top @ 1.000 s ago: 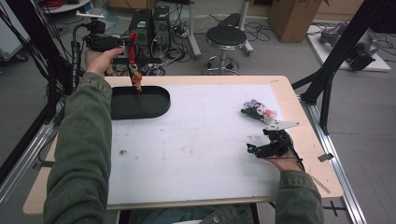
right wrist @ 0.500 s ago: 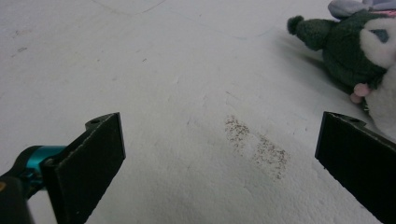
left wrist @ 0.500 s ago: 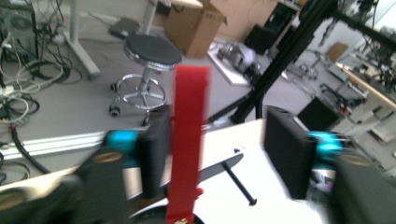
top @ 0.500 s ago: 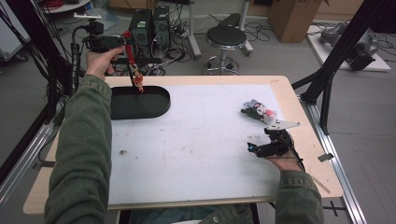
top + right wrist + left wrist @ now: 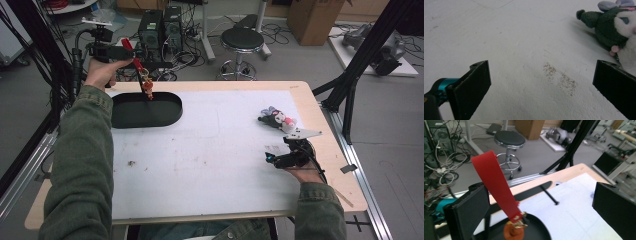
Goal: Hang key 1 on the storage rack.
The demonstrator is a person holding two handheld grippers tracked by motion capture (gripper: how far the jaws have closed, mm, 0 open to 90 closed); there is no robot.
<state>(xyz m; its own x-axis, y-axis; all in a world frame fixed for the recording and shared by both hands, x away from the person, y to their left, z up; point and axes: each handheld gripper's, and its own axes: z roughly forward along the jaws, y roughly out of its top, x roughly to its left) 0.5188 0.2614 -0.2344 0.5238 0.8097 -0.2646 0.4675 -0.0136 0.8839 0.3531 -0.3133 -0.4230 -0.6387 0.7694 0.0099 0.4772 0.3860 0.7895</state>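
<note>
Red strap (image 5: 495, 186): smooth matt plastic w/ brass-look metal clasp. Black tray (image 5: 125, 117): matt. Plush toy (image 5: 616, 25): fuzzy cloth. Table (image 5: 310, 100): pale wood edge.

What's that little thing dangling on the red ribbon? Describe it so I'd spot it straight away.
Start at the black oval tray at the far left of the white table. Above its far edge the left gripper, jaws just opened wide, has a red strap between them. An orange charm hangs from it, the sole dangling thing.

black stool (image 5: 241, 40) behind table (image 5: 310, 107); cardboard box (image 5: 310, 12) far right.
</note>
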